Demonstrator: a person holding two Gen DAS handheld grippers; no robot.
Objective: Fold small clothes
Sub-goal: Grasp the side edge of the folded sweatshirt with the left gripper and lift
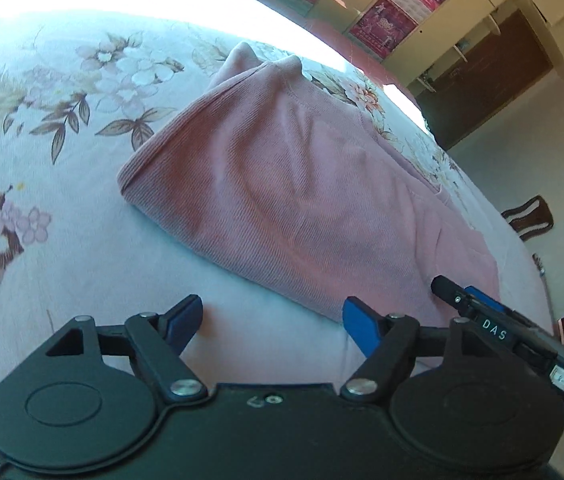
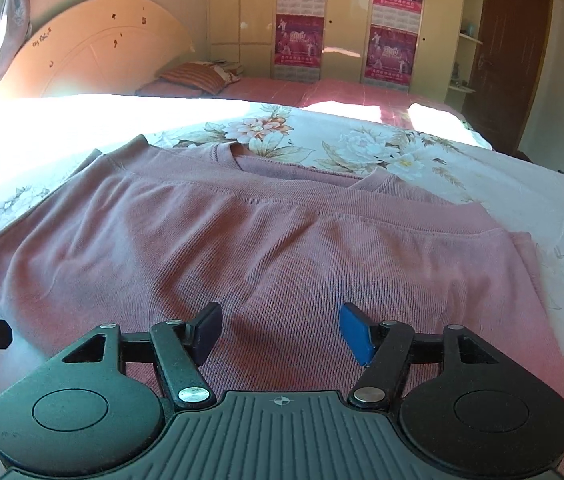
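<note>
My right gripper (image 2: 280, 330) hangs over the near hem of the pink top (image 2: 242, 240), jaws apart, nothing clamped. Left gripper (image 1: 272, 322) likewise apart, over the floral bedsheet (image 1: 42, 140) just beside the garment. Top lies folded flat w/ neckline far side; prob. ready for next fold.

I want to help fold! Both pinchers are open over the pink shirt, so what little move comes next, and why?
Probably lower the right gripper and pinch the near edge of the pink shirt. It's open right over the fabric, holding nothing, and the shirt looks only partly folded on the flowered sheet.
</note>
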